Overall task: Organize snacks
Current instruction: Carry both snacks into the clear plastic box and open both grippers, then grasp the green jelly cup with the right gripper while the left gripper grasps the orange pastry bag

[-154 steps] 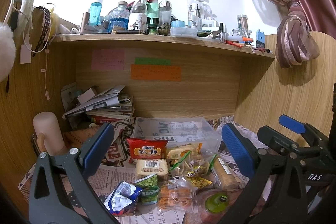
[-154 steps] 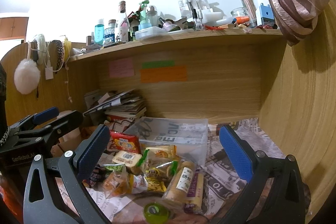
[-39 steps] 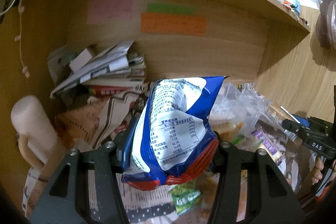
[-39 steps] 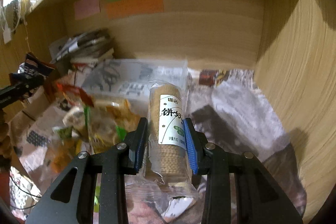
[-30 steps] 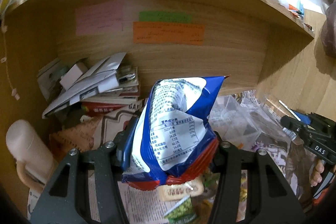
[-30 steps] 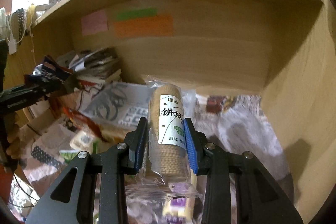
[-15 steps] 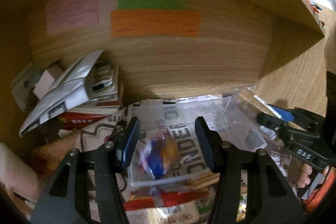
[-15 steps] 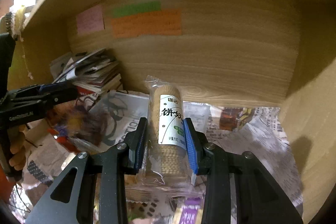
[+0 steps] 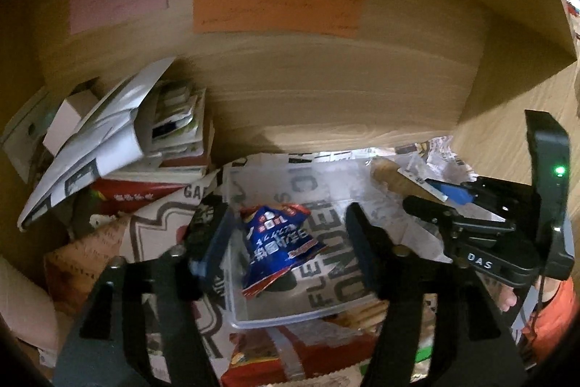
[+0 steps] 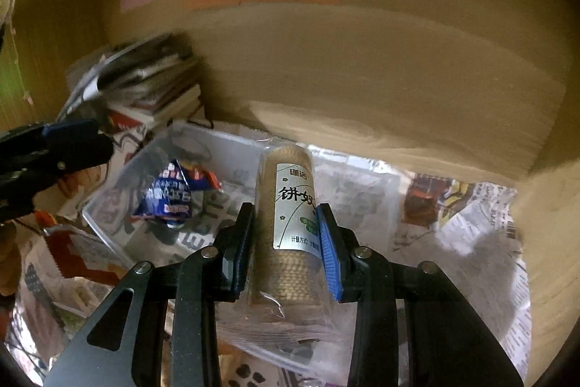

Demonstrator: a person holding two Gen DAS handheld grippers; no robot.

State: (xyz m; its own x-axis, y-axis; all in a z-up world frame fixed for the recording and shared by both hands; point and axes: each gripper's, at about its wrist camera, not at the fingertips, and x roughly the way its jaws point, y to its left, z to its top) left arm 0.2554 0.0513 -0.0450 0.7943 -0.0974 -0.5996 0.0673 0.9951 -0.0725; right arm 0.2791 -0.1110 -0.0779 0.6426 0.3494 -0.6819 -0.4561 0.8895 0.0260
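A clear plastic bin [image 9: 308,314] stands on newspaper under the wooden shelf; it also shows in the right wrist view [image 10: 108,202]. A blue and red snack bag [image 9: 279,242] lies loose inside it, also seen in the right wrist view [image 10: 170,194]. My left gripper [image 9: 286,238] is open and empty, hovering over the bin's left half. My right gripper [image 10: 284,242] is shut on a tube of round biscuits [image 10: 290,227] in clear wrap, held over the bin's right side. That tube [image 9: 395,178] and the right gripper [image 9: 467,223] also show in the left wrist view.
A stack of books and papers [image 9: 119,140] fills the back left corner. Pink, green and orange notes [image 9: 275,6] are stuck on the back panel. More snack packets [image 9: 290,358] lie in front of the bin. A wooden side wall [image 10: 543,205] stands at the right.
My left gripper let go of the blue snack bag, which dropped into the bin, and its jaws opened. My right gripper carried the biscuit tube forward over the bin.
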